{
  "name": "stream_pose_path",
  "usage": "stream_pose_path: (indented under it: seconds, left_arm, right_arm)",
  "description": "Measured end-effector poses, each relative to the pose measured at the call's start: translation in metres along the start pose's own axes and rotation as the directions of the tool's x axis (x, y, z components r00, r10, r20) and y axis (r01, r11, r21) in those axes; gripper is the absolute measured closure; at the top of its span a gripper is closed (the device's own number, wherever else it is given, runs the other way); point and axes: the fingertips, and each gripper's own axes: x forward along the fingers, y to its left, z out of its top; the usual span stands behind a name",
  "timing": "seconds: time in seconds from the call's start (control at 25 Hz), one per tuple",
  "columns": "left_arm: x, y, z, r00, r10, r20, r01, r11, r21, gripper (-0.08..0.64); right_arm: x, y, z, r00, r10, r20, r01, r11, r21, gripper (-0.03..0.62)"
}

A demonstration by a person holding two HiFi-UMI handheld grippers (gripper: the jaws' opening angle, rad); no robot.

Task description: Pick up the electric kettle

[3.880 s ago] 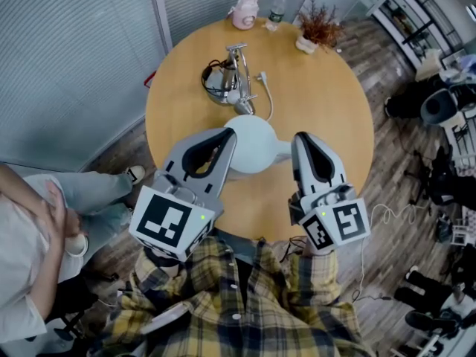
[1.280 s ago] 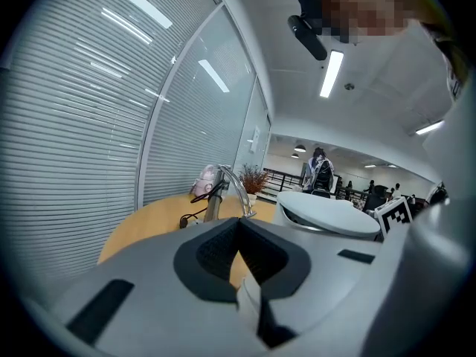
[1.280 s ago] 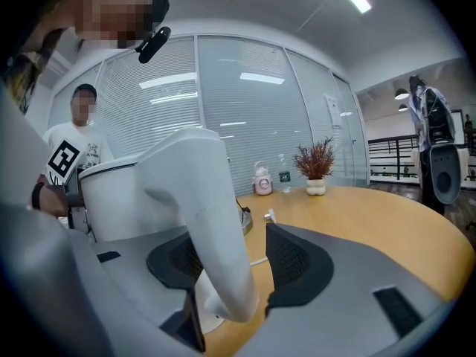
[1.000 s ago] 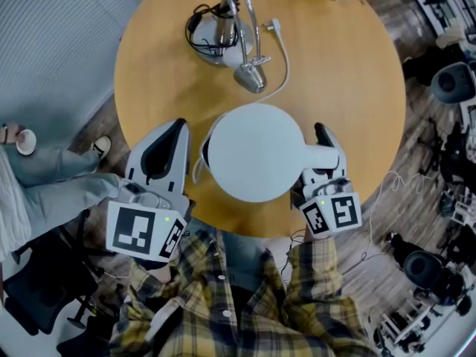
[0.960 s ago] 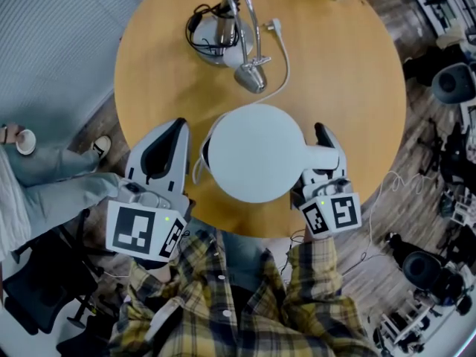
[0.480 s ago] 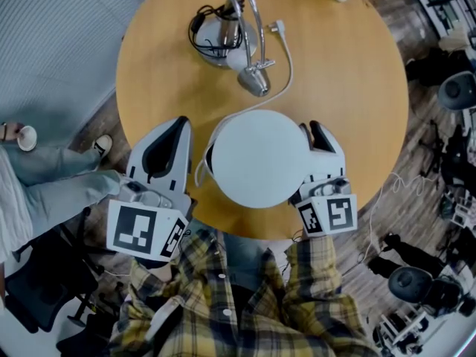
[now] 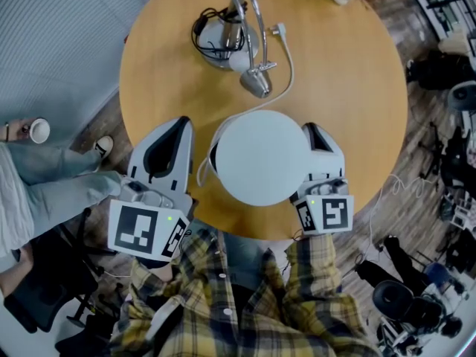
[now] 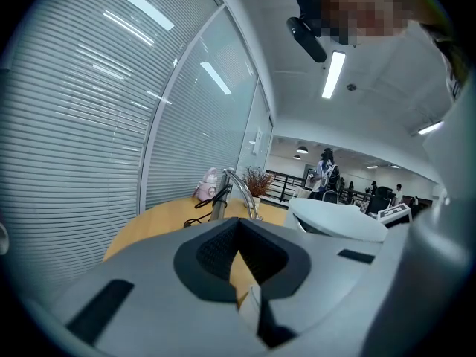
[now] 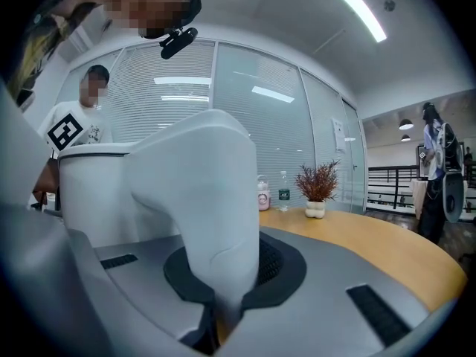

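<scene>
The white electric kettle stands on the round wooden table, near its front edge, between my two grippers. My right gripper sits against the kettle's right side. In the right gripper view its jaws have just been closing and my right gripper is shut on the kettle handle. My left gripper hovers just left of the kettle without touching it. In the left gripper view my left gripper has its jaws together with nothing between them, and the kettle lid lies to its right.
A metal stand wound with black cable stands at the back of the table, and a white cord with a plug trails toward the kettle. A potted plant and a bottle stand far back. A seated person is at the left.
My right gripper moved in over the kettle handle and its jaws closed on it; the handle no longer shows from above. The left gripper stayed put.
</scene>
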Motion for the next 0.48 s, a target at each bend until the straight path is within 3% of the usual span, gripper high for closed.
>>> stream_pose_path:
  seconds: [0.48]
  left_arm:
    - [-0.012, 0.007, 0.017, 0.999, 0.018, 0.037, -0.019, 1.000, 0.011, 0.557]
  right_arm:
    - [-0.002, -0.009, -0.001, 0.995, -0.098, 0.012, 0.097, 0.994, 0.055, 0.548]
